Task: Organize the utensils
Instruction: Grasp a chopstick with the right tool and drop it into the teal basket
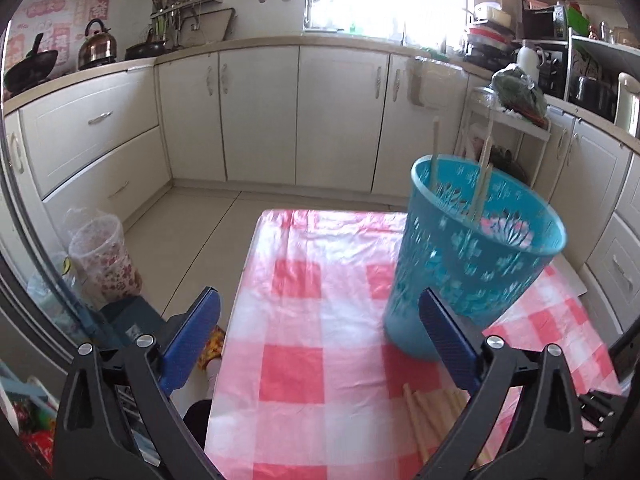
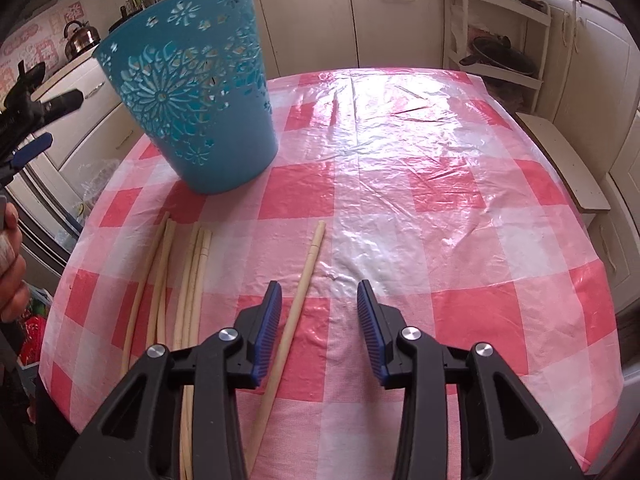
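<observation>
done: two chopsticks in basket
left: loose chopsticks on counter
left claw: released, empty
right claw: released, straddling single chopstick

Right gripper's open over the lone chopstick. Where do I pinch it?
Pinch the lone chopstick mid-shaft, from straight above. It lies flat on the tablecloth, apart from the bundle, already between the right gripper fingers; shift slightly left to centre it.

I see the basket on the table, far left. Chopsticks stand inside it. Nearer me lie loose chopsticks, one single chopstick to their right.
</observation>
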Available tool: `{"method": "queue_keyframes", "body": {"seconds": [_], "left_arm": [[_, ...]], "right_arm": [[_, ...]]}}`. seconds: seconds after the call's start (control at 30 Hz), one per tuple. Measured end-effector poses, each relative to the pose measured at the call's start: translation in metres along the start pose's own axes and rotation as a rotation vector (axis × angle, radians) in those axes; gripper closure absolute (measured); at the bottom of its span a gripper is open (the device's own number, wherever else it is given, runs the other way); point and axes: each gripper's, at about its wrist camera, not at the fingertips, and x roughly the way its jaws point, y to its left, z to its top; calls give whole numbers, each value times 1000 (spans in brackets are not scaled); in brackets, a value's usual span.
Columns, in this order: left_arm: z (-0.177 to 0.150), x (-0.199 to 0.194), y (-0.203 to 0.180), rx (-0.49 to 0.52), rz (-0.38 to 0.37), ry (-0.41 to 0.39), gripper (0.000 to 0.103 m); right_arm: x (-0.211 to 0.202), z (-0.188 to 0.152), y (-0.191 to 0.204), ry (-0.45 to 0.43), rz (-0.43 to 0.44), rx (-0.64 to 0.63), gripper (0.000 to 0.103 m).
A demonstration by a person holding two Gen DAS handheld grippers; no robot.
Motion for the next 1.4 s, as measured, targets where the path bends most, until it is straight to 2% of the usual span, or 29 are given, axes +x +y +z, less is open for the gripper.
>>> {"method": "queue_keyframes", "body": {"seconds": [0.07, 0.1, 0.13, 0.17, 0.33, 0.5, 0.63, 0.73, 0.83, 1.03, 1.13, 1.23, 1.33, 1.4], "left_arm": [[-16, 9, 5, -14, -1, 49, 8], [-21, 12, 6, -22, -3, 69, 8], [-25, 17, 6, -27, -1, 85, 8], [-28, 20, 6, -30, 0, 100, 8], [-41, 28, 3, -30, -22, 136, 8], [-53, 37, 0, -25, -11, 172, 8], [-53, 41, -7, 12, 6, 184, 8], [-54, 48, -15, 65, 52, 226, 8], [-54, 47, -21, 100, 77, 211, 8], [-54, 49, -15, 80, 90, 215, 8], [-54, 49, -15, 79, 89, 213, 8], [-55, 49, -13, 72, 88, 206, 8], [-54, 47, -8, 47, 84, 198, 8], [-54, 46, -4, 26, 80, 192, 8]], "right_arm": [[1, -2, 10, -3, -56, -63, 78], [1, -1, 11, -1, -45, -72, 83], [2, -1, 12, 2, -36, -74, 93], [2, 0, 13, 6, -38, -86, 96], [2, 3, 8, 55, 31, -75, 97], [3, 4, 19, 75, -17, -137, 97], [-6, 11, -1, 43, 68, -8, 97], [-33, 22, -17, -52, 192, 109, 97], [-68, 44, -24, -178, 299, 175, 97], [-134, 109, -6, -486, 436, 206, 97], [-152, 147, 11, -645, 416, 221, 97], [-149, 175, 30, -782, 319, 202, 97], [-123, 189, 46, -817, 189, 184, 97], [-96, 192, 50, -783, 137, 181, 97]]}}
